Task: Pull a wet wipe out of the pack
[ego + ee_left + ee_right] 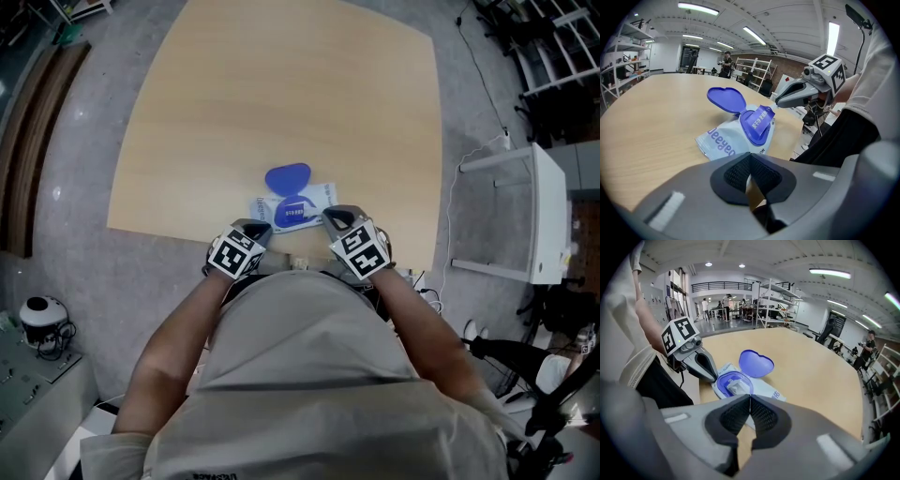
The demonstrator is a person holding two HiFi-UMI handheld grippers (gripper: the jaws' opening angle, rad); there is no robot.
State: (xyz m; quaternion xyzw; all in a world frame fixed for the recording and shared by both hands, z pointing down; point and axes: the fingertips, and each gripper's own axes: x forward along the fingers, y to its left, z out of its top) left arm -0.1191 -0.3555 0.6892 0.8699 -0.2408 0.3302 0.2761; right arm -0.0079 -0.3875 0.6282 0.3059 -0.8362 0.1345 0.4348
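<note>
Left gripper (260,229) flanks pack (323,195), blue lid (288,176) open.

Tabletop (281,112): pale wood, plain surface, rounded corners, standing on a grey speckled floor (84,272). One item lies directly on it: a soft wipe pack (319,197), white and light blue, lying flat close to the near edge, about midway along that edge. Its blue lid (287,177) is flipped open and points toward the far side. A white wipe (735,387) shows in the opening.
</note>
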